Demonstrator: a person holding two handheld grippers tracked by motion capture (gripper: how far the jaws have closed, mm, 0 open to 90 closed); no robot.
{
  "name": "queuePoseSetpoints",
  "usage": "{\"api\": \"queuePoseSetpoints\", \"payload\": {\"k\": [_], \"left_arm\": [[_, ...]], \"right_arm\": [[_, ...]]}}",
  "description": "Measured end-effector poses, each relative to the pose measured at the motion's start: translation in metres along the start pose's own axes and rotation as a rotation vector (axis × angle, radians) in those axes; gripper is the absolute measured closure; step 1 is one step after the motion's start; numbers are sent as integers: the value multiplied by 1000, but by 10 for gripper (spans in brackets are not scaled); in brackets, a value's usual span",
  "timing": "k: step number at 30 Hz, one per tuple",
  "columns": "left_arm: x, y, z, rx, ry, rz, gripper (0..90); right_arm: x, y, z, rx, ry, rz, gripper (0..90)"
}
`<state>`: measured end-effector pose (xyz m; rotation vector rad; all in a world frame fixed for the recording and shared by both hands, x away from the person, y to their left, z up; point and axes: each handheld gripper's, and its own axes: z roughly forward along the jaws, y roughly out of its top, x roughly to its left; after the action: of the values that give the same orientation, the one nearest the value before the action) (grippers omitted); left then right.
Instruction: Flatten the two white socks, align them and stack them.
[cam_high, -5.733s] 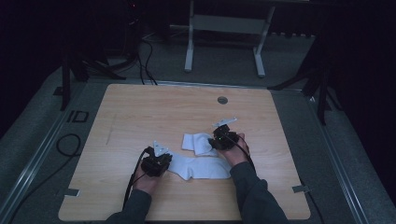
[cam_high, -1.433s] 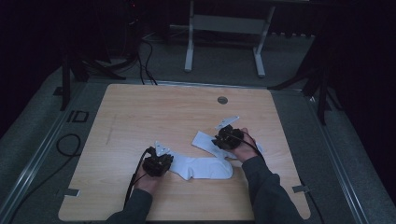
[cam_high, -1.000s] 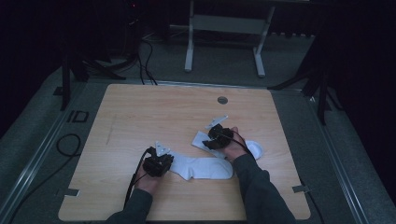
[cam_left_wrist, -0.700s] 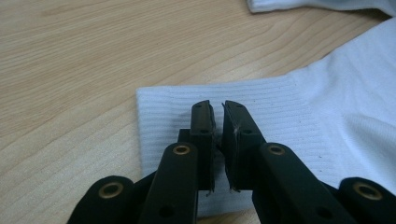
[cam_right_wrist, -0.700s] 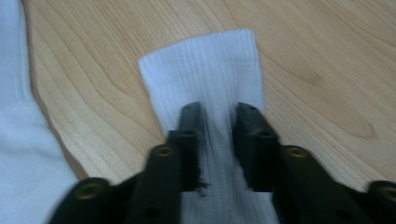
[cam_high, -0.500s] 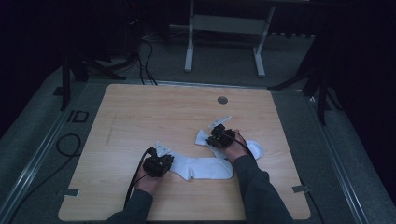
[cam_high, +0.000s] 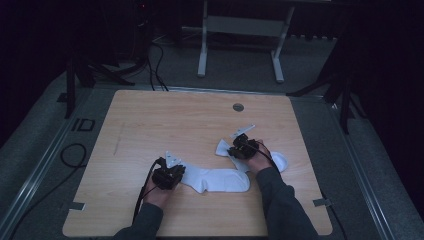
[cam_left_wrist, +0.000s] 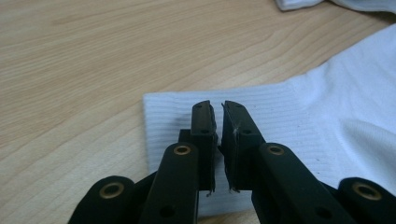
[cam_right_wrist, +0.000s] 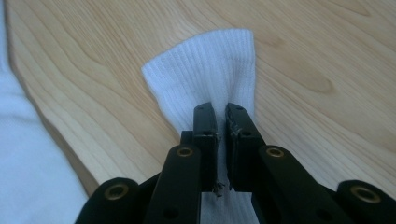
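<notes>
Two white socks lie on the wooden table (cam_high: 150, 125), and the person seems to be mid-way through pairing or laying them together. The left gripper (cam_left_wrist: 215, 135) sits over the ribbed cuff of the near sock (cam_high: 215, 179), its jaws all but shut with a thin slit between them; it looks pinched on the cuff, though I cannot tell for sure that fabric is caught. The right gripper (cam_right_wrist: 221, 140) has its jaws nearly closed on the far sock (cam_right_wrist: 210, 65), and here the knit bunches up into the slit, so I judge it has a real hold just behind the cuff.

The next move, I'd guess, is to carry the far sock over the near one and line up the cuffs, keeping the left end pinned.

From above, the far sock is partly covered by the right hand (cam_high: 255, 157), with the toe end poking out beyond the wrist; the room beyond the table is too dark to read
</notes>
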<state>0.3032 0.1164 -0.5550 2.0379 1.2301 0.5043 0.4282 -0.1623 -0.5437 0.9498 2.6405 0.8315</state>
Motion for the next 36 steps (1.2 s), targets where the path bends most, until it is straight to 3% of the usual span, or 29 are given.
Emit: {"api": "queuePoseSetpoints", "payload": {"k": [7, 18, 19, 20, 36], "left_arm": [[3, 0, -2, -8, 7, -11, 824], [4, 0, -3, -9, 18, -7, 804], [5, 0, -3, -9, 19, -9, 804], [5, 0, -4, -10, 19, -9, 797], [14, -1, -5, -1, 37, -49, 781]], "right_arm": [[-7, -8, -13, -4, -16, 23, 839], [-1, -12, -61, -101, -37, -1, 839], [0, -12, -65, -108, -36, -2, 839], [3, -13, -80, -140, -32, -9, 839], [25, -2, -143, -285, -16, -79, 838]]}}
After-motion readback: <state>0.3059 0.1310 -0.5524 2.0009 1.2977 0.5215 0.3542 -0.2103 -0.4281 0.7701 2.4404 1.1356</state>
